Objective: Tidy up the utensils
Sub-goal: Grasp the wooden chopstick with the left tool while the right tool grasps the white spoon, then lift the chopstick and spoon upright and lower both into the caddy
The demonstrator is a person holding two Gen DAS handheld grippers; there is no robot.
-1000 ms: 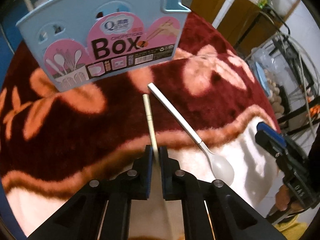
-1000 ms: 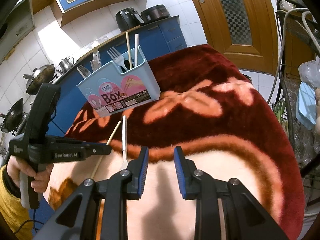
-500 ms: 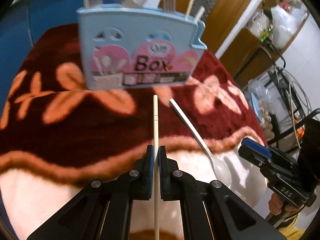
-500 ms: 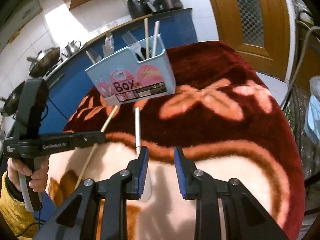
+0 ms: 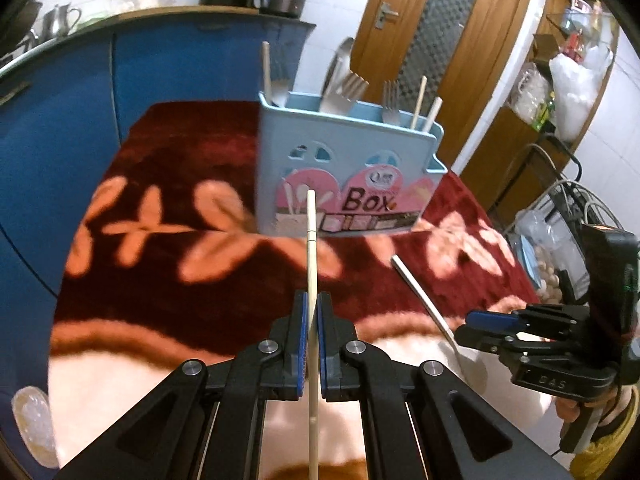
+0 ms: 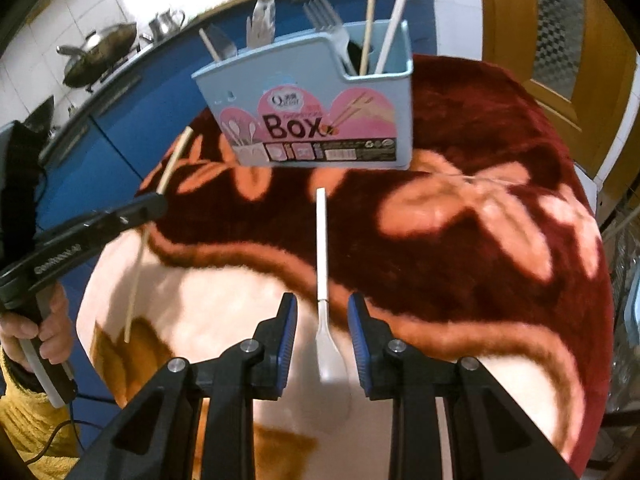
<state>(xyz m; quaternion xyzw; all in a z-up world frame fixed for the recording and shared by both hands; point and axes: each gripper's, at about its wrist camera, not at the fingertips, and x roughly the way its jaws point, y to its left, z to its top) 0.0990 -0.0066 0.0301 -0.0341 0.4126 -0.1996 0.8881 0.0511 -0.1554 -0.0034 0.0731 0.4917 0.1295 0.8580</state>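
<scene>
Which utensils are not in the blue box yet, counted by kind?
Chopsticks: 1, gripped in the left tool
Spoons: 1, lying on the blanket between the open fingers of the right tool
Total: 2

We see the utensil box (image 6: 316, 108) standing on the blanket (image 6: 500, 240) in the upper middle of the right wrist frame, with forks (image 6: 328, 20) and chopsticks (image 6: 370, 20) standing in it. Below it, a spoon (image 6: 324, 280) lies on the blanket, its bowl between our right gripper's (image 6: 322, 320) fingers. At left, a chopstick (image 6: 154, 216) sits in our left gripper (image 5: 312, 320).
</scene>
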